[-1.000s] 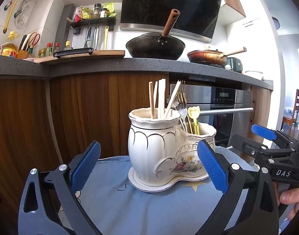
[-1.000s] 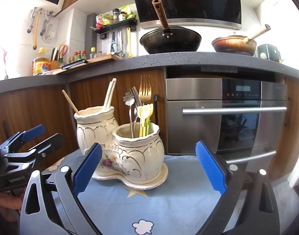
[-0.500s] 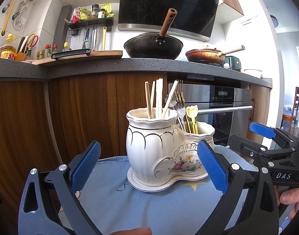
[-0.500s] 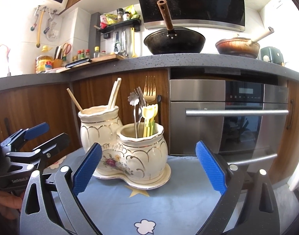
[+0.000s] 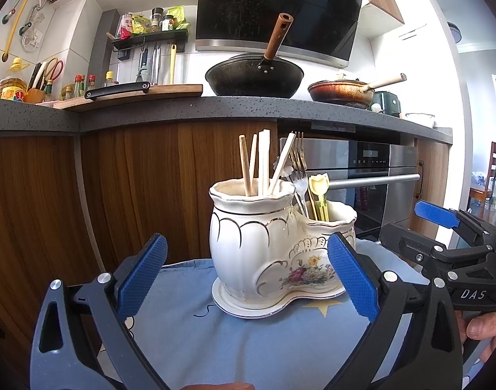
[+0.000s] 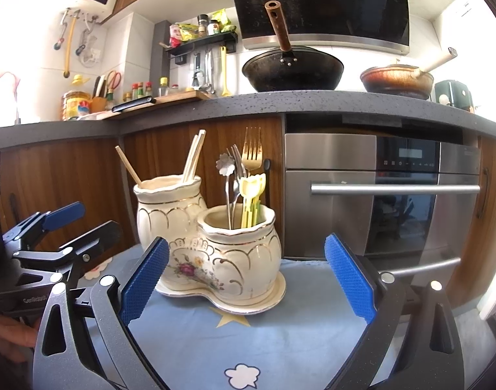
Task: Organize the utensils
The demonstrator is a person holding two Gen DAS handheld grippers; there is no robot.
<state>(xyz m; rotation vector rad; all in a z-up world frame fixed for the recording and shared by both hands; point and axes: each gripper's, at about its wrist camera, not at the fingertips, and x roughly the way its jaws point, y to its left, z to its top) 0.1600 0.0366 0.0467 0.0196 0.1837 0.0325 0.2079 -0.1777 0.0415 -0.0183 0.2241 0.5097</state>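
A white ceramic double utensil holder (image 5: pixel 264 250) (image 6: pixel 215 253) with gold trim and a flower print stands on a blue cloth (image 5: pixel 248 341). Its taller pot holds wooden chopsticks (image 5: pixel 260 162) (image 6: pixel 192 159). The shorter pot holds metal forks (image 6: pixel 251 152), a spoon and yellow-green plastic utensils (image 6: pixel 252 188) (image 5: pixel 318 188). My left gripper (image 5: pixel 248 276) is open a little short of the holder, with nothing between its blue pads. My right gripper (image 6: pixel 248 279) is open as well and empty, facing the holder from the other side. Neither touches the holder.
Behind the table runs a wood-fronted kitchen counter (image 5: pixel 215 107) carrying a black wok (image 5: pixel 254 78), a brown pan (image 5: pixel 342 89) and a cutting board. A steel oven (image 6: pixel 394 191) sits at the right. A hand (image 5: pixel 485 328) holds the right gripper.
Both grippers stay open and almost still. The holder drifts slightly right in the right wrist view. A fingertip has come into the bottom edge of the left wrist view.
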